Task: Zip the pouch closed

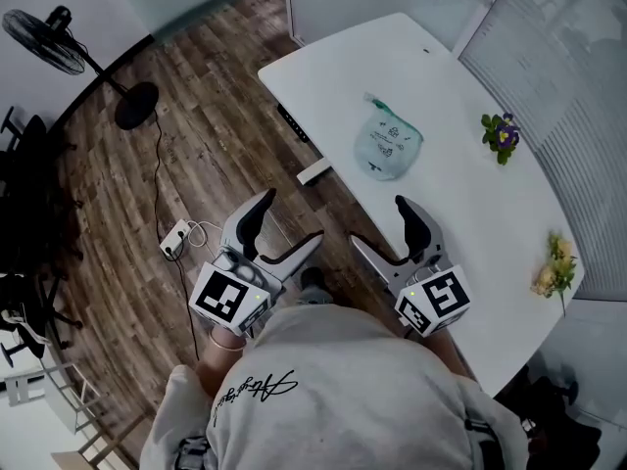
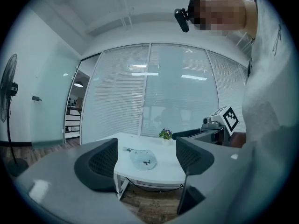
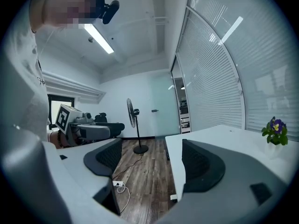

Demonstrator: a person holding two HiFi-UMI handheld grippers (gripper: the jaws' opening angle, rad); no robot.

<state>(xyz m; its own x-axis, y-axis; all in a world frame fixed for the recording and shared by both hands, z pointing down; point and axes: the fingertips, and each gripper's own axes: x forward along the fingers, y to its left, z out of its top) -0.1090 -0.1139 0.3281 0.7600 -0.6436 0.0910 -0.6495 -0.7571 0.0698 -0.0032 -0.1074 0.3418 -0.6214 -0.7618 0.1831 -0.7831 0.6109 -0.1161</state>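
**Status:** approach not begun. The pouch (image 1: 387,143), pale green and translucent, lies flat on the white surface (image 1: 470,204) in the upper centre of the head view. Its narrow end points toward the upper left.

The left hand-held gripper (image 1: 289,218) and the right hand-held gripper (image 1: 380,222) are both in the lower centre of that frame, close to the person's body and well apart from the pouch. Each has its jaws spread wide with nothing between them. The left gripper view shows the pouch in the distance, framed in the jaw gap.

**Procedure, as judged:**
1. The zip pull is too small to locate from here, so confirm which end it sits at first.
2. Bring one hand-held gripper down to pin the pouch just beside the zip.
3. Pinch the pull with the other hand-held gripper.
4. Draw along the zip line, keeping the material taut so it does not bunch
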